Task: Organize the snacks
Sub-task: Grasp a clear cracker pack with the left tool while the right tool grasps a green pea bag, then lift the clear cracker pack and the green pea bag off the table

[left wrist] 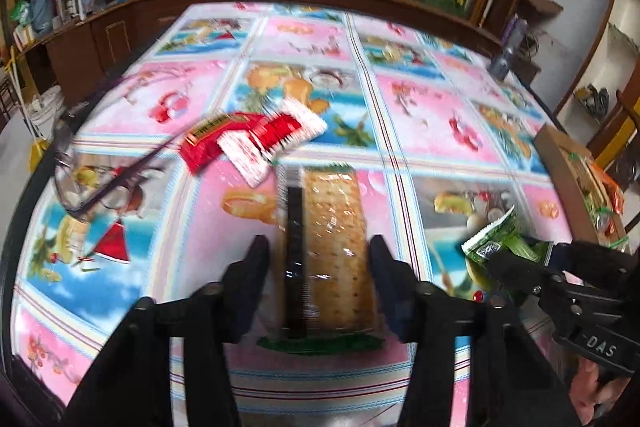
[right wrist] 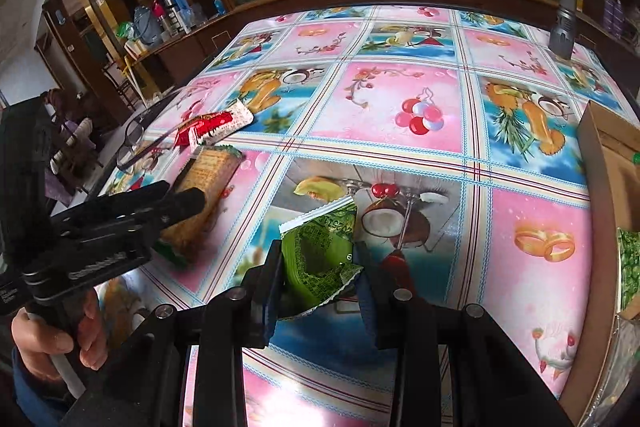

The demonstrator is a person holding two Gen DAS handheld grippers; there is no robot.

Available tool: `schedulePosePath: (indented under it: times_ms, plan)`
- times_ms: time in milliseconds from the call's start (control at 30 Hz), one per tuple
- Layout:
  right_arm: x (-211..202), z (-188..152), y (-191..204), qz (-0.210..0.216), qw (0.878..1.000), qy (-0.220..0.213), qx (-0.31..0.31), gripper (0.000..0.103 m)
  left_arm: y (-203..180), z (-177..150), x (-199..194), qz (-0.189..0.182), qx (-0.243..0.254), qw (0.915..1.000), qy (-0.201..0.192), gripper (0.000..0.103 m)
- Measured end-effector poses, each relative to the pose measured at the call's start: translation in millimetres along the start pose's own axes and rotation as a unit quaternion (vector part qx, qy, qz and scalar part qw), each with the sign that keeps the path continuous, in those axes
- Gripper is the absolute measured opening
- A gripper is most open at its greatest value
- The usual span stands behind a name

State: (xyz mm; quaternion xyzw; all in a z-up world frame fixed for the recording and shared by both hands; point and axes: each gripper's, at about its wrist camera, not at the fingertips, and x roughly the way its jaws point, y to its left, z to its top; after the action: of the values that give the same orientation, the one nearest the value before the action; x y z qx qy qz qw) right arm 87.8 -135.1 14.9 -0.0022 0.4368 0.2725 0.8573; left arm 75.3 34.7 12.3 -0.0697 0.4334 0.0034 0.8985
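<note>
Pink-and-blue patterned oilcloth covers the surface [right wrist: 400, 99] on which the snacks lie. Left tool [left wrist: 318, 279]: jaws at a middling width, straddling a long cracker pack [left wrist: 336, 247] in clear wrap that lies lengthwise between them on the cloth; the picture is blurred, and whether the pads press on the pack cannot be told. Right tool [right wrist: 318, 283]: jaws narrow, closed on a crumpled green snack packet [right wrist: 320, 255], which is squeezed between the two pads just above the cloth. A red-and-white snack wrapper [left wrist: 256, 139] lies beyond the cracker pack, at its far left. A pair of eyeglasses [left wrist: 100, 183] rests near the left edge of the surface. At the right edge stands an open cardboard box [right wrist: 600, 163] already holding green and orange packets. A grey cylindrical object [right wrist: 562, 27] stands upright at the far right corner. A hand [right wrist: 56, 335] grips the left tool's handle in the right wrist view.
</note>
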Motion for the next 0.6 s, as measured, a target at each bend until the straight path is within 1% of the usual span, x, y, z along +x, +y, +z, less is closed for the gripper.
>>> schedulePosePath:
  times_ms: [100, 200, 333, 500, 567, 600]
  plan:
    - [0, -1, 3, 0.003, 1.0, 0.002, -0.006, 0.036, -9, -1, 4, 0.032, 0.023, 0.9992, -0.003, 0.046]
    - [1, -3, 4, 0.0, 1.0, 0.002, -0.009, 0.036, -13, -2, 6, 0.053, 0.04, 0.9978, -0.006, 0.046]
    - [4, -4, 6, -0.003, 1.0, 0.004, -0.012, 0.037, -13, -1, 5, 0.056, 0.038, 0.9977, -0.007, 0.046]
    - [5, -6, 11, -0.015, 0.999, 0.0, -0.031, 0.037, -13, -1, 5, 0.054, 0.033, 0.998, -0.007, 0.046]
    - [5, -7, 13, -0.02, 0.999, -0.002, -0.039, 0.037, -14, -1, 6, 0.054, 0.033, 0.998, -0.007, 0.047]
    - [5, -7, 13, -0.021, 0.999, -0.002, -0.039, 0.037, -14, -1, 6, 0.051, 0.032, 0.9982, -0.007, 0.05]
